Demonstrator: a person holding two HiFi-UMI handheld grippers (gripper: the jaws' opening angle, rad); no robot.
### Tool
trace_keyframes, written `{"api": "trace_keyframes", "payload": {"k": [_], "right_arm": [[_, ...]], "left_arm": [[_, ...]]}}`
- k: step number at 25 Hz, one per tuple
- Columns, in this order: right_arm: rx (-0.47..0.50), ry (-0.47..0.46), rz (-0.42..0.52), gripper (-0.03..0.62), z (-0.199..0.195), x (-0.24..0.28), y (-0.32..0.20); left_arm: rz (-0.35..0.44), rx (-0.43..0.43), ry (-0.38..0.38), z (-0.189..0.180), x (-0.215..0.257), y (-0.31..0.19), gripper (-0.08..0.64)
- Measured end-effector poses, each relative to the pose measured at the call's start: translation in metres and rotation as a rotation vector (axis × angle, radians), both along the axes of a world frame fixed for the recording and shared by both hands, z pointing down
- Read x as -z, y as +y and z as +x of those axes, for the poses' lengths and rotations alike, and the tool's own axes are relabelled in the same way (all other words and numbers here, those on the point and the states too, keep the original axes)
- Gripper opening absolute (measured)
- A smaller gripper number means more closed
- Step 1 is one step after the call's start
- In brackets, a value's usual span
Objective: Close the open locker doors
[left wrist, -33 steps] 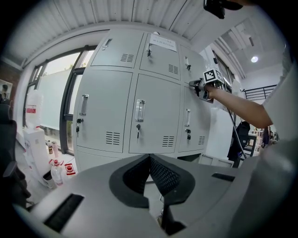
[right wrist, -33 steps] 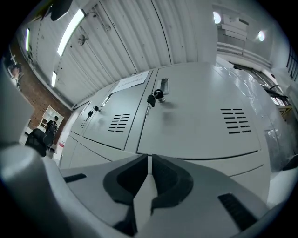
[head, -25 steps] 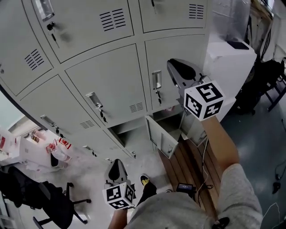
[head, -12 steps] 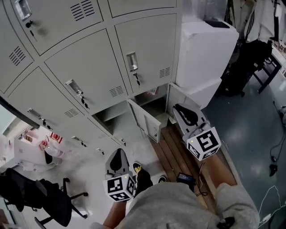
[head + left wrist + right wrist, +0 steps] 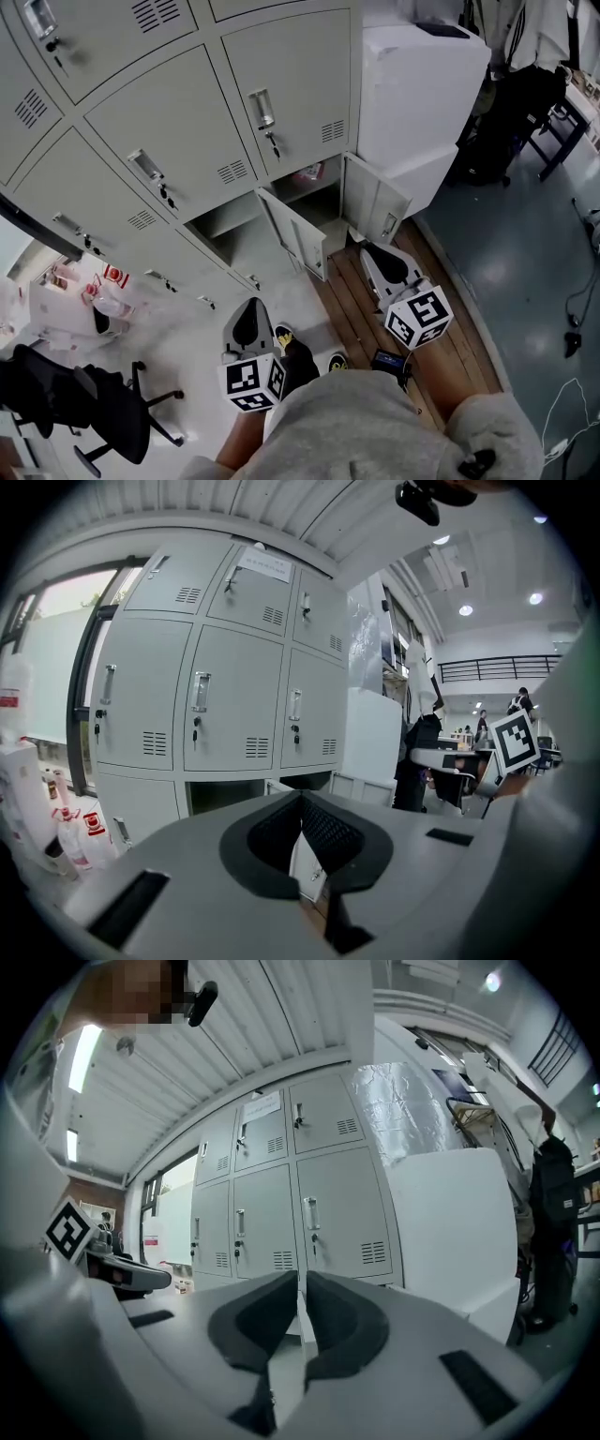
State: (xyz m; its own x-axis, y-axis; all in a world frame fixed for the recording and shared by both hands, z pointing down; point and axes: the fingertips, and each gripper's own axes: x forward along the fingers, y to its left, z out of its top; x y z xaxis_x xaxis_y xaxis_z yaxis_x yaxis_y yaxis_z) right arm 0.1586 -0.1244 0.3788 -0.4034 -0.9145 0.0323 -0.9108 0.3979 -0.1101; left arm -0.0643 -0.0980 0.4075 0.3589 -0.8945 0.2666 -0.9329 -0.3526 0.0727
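The grey lockers (image 5: 178, 122) have two bottom-row doors standing open. One open door (image 5: 298, 232) swings out from the middle compartment, the other (image 5: 375, 200) from the rightmost one. My right gripper (image 5: 367, 251) hangs low above the wooden boards, just in front of the right open door, jaws shut and empty. My left gripper (image 5: 250, 305) is nearer me, left of the middle door, also shut on nothing. In the left gripper view the gripper (image 5: 302, 797) points at the dark open compartment (image 5: 225, 794). The right gripper (image 5: 302, 1281) faces closed locker doors (image 5: 328, 1213).
A tall white cabinet (image 5: 422, 84) stands against the lockers' right side. Wooden boards (image 5: 366, 314) lie on the floor under my right gripper, with a small dark device (image 5: 389, 364) on them. A black office chair (image 5: 84, 403) and plastic bottles (image 5: 103, 291) are at left.
My right gripper has dropped from the height of the upper lockers to just in front of the open bottom doors. The left gripper has hardly moved.
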Motion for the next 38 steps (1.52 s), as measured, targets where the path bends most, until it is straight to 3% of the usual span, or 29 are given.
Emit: {"api": "trace_keyframes", "payload": {"k": [6,15,26,38], "right_arm": [[0.004,0.003,-0.001,0.049,0.0,-0.002,0.007],[0.019,0.022,-0.017,0.049,-0.003,-0.009,-0.003],[0.089,0.109,-0.07,0.05,-0.03,-0.047,-0.042],[0.176,0.155,-0.266,0.065,-0.052,-0.135,-0.104]], "left_arm": [[-0.005,0.009,-0.028,0.0,-0.004,0.004,0.009],[0.008,0.044,0.013,-0.01,-0.002,0.006,0.011],[-0.006,0.136,0.004,-0.049,-0.008,0.007,0.011],[-0.039,0.202,0.011,-0.08,-0.021,0.0,0.011]]}}
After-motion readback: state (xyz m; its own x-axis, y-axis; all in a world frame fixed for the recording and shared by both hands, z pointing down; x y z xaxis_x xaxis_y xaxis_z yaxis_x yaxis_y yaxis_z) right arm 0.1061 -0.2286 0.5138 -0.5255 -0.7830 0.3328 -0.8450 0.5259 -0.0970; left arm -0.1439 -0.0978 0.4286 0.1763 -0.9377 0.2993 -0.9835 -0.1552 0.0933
